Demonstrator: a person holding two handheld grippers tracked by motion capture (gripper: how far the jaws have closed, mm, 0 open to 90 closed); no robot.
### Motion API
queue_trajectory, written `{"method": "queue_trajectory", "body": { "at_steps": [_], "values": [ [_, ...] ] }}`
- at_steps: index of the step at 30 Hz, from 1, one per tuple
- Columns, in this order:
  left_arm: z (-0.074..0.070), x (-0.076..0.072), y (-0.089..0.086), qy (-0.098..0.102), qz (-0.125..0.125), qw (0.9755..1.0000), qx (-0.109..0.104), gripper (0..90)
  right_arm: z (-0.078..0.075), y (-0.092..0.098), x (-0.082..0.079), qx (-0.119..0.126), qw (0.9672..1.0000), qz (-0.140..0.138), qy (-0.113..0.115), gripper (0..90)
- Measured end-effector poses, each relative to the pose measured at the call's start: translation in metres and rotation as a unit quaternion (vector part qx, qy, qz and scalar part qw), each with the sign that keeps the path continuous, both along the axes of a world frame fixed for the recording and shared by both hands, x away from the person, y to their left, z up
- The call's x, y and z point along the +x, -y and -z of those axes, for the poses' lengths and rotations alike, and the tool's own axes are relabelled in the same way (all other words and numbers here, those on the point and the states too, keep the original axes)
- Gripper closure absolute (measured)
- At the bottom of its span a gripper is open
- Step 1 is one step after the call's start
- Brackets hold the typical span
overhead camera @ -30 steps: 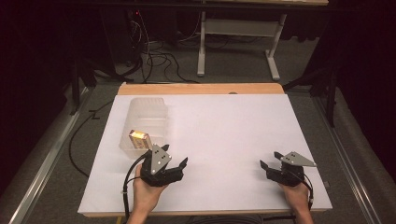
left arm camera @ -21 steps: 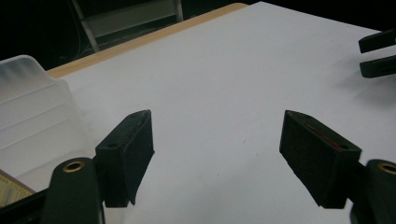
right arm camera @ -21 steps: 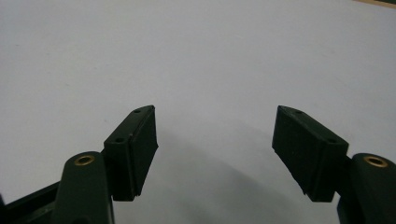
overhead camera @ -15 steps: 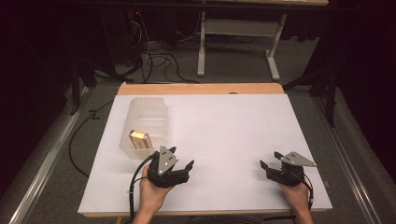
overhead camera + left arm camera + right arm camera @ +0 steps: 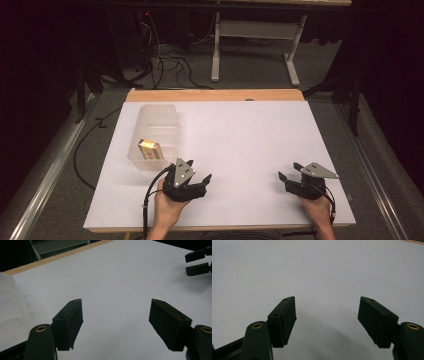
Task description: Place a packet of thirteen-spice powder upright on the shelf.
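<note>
A clear plastic bin (image 5: 159, 120) stands on the left of the white table sheet (image 5: 240, 140), with a small yellow box (image 5: 149, 148) lying inside it. My left gripper (image 5: 204, 184) is just right of the bin's near end and apart from it, pointing right. Its jaws have just been closing, but they are open with nothing between them (image 5: 116, 307). The bin's wall (image 5: 11, 307) shows at the left of the left gripper view. My right gripper (image 5: 288, 171) rests near the front right and stands open over bare sheet (image 5: 327, 305).
The sheet covers a wooden table whose far edge (image 5: 215, 95) shows as a tan strip. Beyond it are a dark floor with cables (image 5: 165, 60) and a white frame stand (image 5: 255, 45). The right gripper's jaws (image 5: 198, 262) appear far off in the left gripper view.
The left gripper has swung a little right, away from the bin's near end. The right gripper has not moved.
</note>
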State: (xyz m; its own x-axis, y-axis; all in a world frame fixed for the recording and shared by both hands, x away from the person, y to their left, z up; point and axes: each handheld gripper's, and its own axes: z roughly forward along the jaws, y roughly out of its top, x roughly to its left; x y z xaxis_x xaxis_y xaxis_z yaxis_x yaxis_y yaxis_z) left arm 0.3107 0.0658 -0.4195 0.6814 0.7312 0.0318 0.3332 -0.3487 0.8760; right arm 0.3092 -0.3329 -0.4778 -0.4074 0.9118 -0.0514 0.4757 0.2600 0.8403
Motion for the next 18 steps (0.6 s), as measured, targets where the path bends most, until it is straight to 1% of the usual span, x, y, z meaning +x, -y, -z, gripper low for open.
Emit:
{"method": "queue_trajectory", "body": {
  "at_steps": [5,18],
  "values": [
    [0.003,0.002,0.002,-0.002,0.001,1.0000,0.002,27.8,0.000,0.000,0.000,0.001,1.0000,0.001,-0.001,31.3],
    [0.012,0.009,0.009,-0.014,0.003,0.9999,-0.001,28.0,0.000,0.000,0.000,0.000,1.0000,0.000,0.000,31.3]
  ]
}}
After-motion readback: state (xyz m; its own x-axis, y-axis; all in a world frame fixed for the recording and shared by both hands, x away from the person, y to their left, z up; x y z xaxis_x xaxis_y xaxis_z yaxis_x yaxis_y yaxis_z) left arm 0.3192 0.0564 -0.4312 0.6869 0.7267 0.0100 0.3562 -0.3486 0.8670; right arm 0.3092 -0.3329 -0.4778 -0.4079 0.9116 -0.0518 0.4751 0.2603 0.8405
